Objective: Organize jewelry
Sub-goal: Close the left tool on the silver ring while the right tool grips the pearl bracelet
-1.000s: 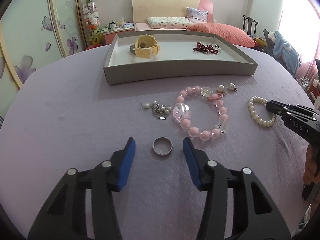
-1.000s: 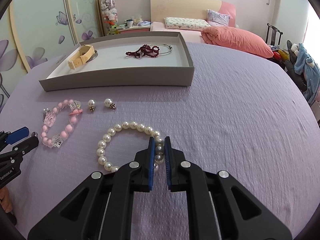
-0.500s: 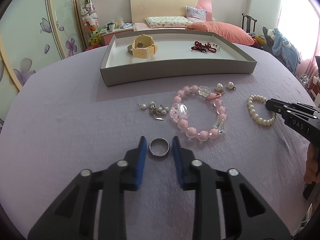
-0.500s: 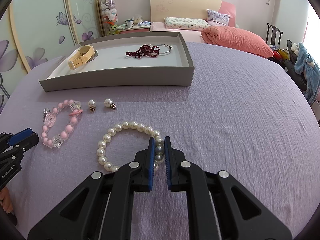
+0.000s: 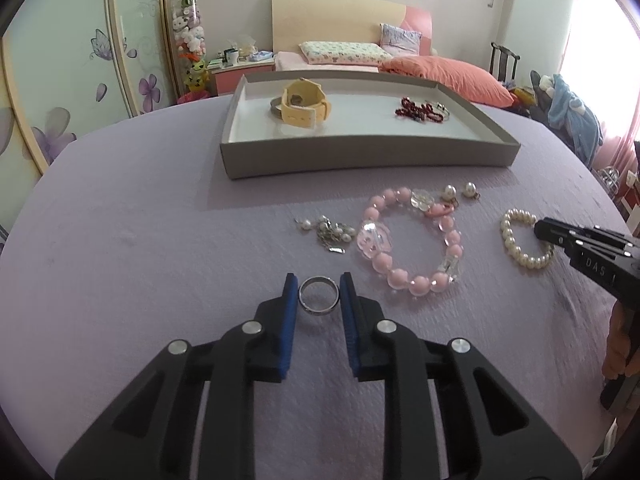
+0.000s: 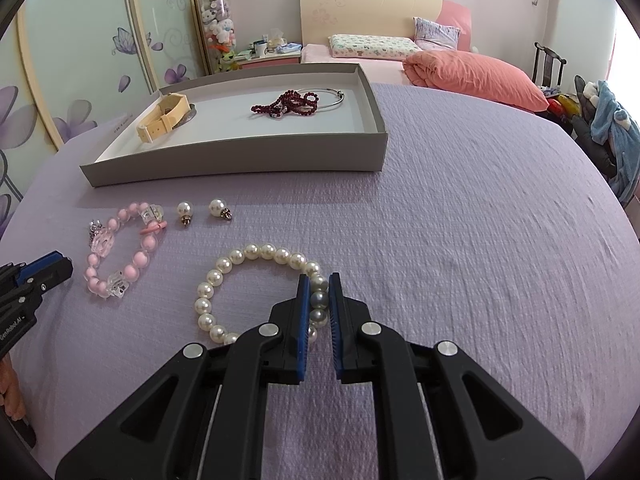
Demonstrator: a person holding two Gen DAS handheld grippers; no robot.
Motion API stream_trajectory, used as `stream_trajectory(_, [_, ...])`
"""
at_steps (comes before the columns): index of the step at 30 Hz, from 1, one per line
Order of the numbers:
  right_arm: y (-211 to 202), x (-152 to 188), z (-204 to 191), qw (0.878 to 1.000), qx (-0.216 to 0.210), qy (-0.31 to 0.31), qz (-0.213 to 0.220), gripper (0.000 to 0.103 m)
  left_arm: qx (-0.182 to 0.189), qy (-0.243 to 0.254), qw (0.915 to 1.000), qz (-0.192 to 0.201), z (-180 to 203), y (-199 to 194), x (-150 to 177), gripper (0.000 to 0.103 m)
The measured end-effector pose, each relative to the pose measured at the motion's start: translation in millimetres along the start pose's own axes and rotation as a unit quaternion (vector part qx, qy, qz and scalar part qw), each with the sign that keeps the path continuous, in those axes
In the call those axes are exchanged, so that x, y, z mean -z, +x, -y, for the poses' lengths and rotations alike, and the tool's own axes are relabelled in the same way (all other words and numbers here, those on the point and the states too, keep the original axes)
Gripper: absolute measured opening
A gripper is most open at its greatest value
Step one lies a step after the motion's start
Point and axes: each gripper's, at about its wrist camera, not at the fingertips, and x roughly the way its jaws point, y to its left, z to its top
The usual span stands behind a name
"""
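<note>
Left gripper [image 5: 319, 295] pinching ring [image 5: 319, 295] at lower centre of frame, pads touching both sides. Right gripper [image 6: 319, 299] pinching pearl bracelet [image 6: 256, 287] at frame centre. Tray [image 5: 372, 156] at upper centre

- Premises: domestic bedroom.
- Bed [image 6: 400, 46] with cream and pink headboard [image 6: 376, 10], patterned pillow, coral duvet.
- Wardrobe doors [image 5: 72, 80] bearing purple flower decals.
- Clear tube of soft toys [image 5: 190, 44] beside a pink nightstand.
</note>
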Motion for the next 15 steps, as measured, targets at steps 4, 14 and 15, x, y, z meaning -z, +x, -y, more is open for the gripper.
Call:
stream_trajectory(4, [-0.5,-0.7,1.6,1.0,-0.008,0.007,0.002,0.01,0.0,-0.006,1.0,0.007,-3.4,-1.8,-2.4,0.022])
stream_trajectory(14, [-6.0,-6.0,-9.3,0.999,-0.023,0.0,0.028,0.01,-0.001,-0.015,0.9994,0.032,-6.0,-4.6,-14.6,0.022])
stream_trajectory(15, [-7.4,-6.7,-10.5,0.999,-0.026,-0.001,0.031,0.01,-0.001,-0.018,0.9992,0.036,-7.2,-4.5,-16.7,0.022])
